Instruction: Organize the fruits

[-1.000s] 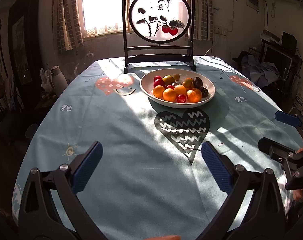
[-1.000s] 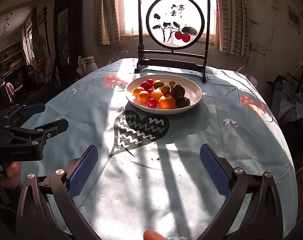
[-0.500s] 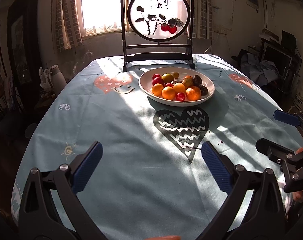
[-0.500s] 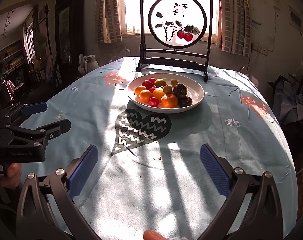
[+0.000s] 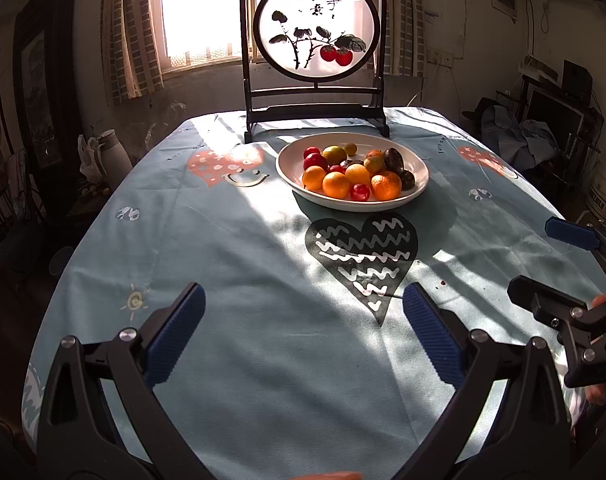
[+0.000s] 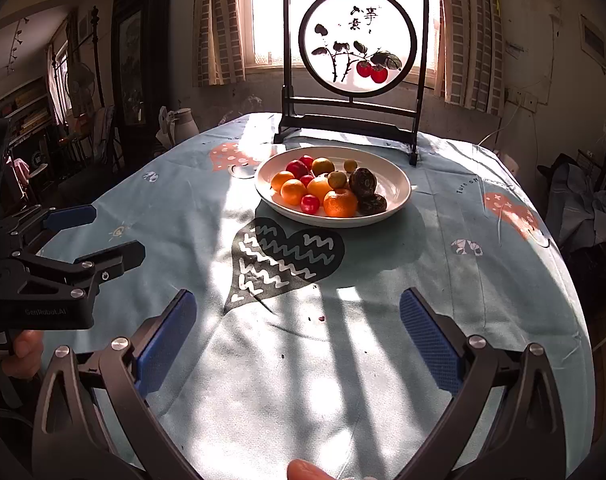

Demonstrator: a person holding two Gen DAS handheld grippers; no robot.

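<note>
A white bowl (image 5: 417,170) (image 6: 395,184) stands toward the far side of the table. It holds several fruits: oranges (image 5: 336,185) (image 6: 340,203), small red fruits (image 5: 360,192) (image 6: 310,203), greenish ones (image 6: 336,179) and dark wrinkled ones (image 5: 394,159) (image 6: 363,182). My left gripper (image 5: 303,332) is open over the near tablecloth, nothing between its blue pads. My right gripper (image 6: 297,340) is likewise open and empty, well short of the bowl. Each gripper shows at the edge of the other's view, held by a hand.
A light blue tablecloth (image 5: 231,264) with a black heart print (image 5: 363,252) (image 6: 279,258) covers the round table. Behind the bowl stands a dark-framed round screen painted with red fruit (image 5: 315,48) (image 6: 357,56). A white jug (image 5: 111,152) and furniture crowd the room's edges.
Both views have drawn back and tilted a little; the bowl sits slightly higher and farther in frame. Both grippers remain open and empty.
</note>
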